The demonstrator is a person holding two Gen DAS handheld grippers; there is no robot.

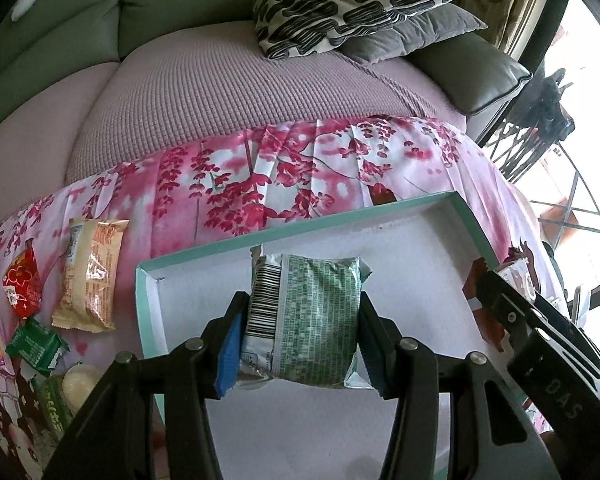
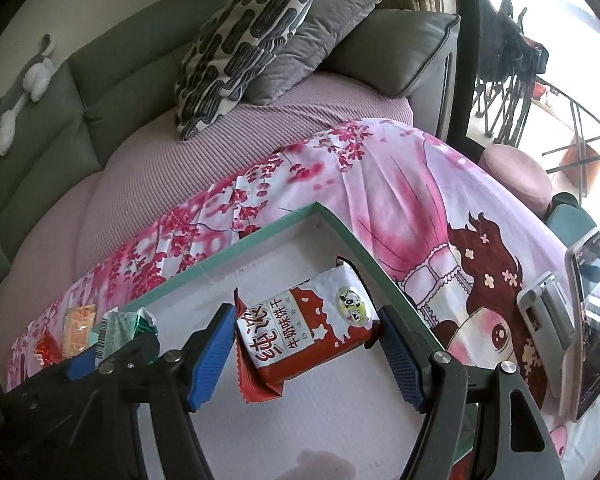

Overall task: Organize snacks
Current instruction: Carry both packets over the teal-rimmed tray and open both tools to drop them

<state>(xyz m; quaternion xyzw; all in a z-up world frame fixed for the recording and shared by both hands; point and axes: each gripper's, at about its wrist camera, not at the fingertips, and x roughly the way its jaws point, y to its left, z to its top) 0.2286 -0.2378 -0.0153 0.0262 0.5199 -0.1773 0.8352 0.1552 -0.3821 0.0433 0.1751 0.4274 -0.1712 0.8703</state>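
A shallow white box with a teal rim [image 1: 260, 236] [image 2: 220, 256] lies on the pink floral cloth. My left gripper [image 1: 300, 344] is over the box's left part, shut on a green snack packet [image 1: 312, 320] whose barcode side faces up; the packet [image 2: 120, 328] also shows at the left of the right wrist view. Over the box's right corner, my right gripper [image 2: 308, 352] is shut on a tilted red-and-white biscuit packet [image 2: 308, 332]. One of its fingers [image 1: 512, 308] shows at the right of the left wrist view.
Loose snacks lie on the cloth left of the box: a beige-orange packet [image 1: 92, 276], a red one [image 1: 22, 284], a small green one [image 1: 36, 344] and a white round one [image 1: 78, 384]. Two phones on stands [image 2: 548, 316] sit at the right. Behind is a sofa with pillows [image 2: 244, 40].
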